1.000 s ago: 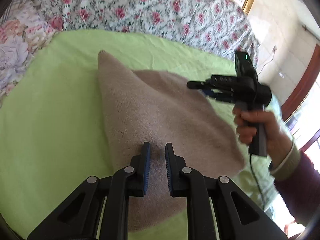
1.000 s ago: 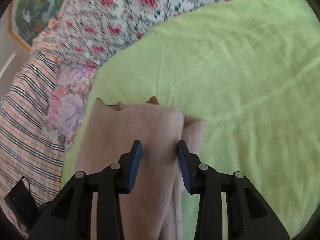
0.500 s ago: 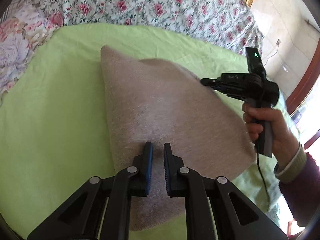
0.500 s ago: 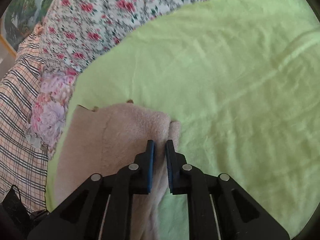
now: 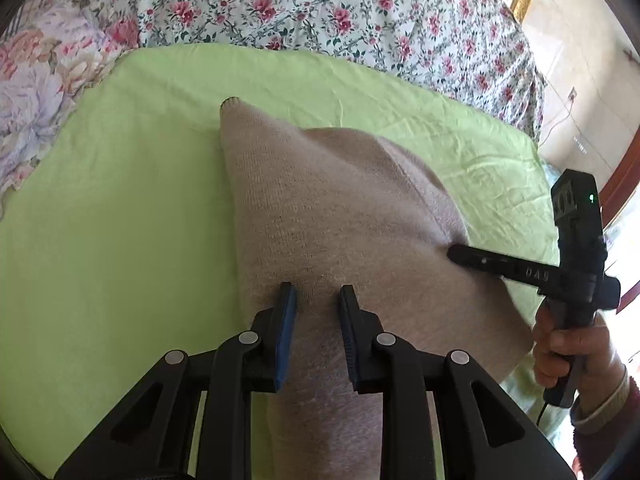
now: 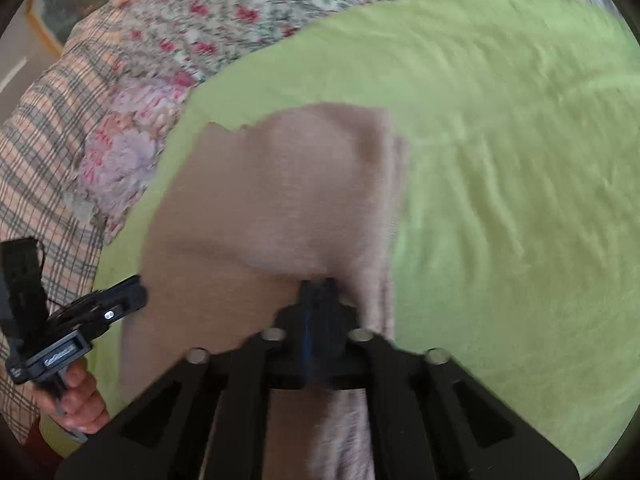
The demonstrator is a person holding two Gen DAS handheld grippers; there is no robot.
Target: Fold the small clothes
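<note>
Pinching beige garment [image 6: 256, 200]: right gripper [image 6: 316, 296] | blurred | left gripper [image 5: 316, 300] parted

Green sheet [image 5: 120, 240] over floral bedspread [image 5: 320, 8] — plaid fabric [image 6: 36, 152] alongside

We look close down from each wrist at the green sheet [image 5: 120, 220], sharing the beige garment [image 5: 340, 220].

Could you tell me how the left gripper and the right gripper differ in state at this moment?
The left gripper has its jaws parted with a clear gap, resting over the beige garment without pinching it; the right gripper has its jaws closed tight on a fold near the garment's edge. The left view is sharp, the right view blurred. Both are black with blue pads, over the green sheet.
</note>
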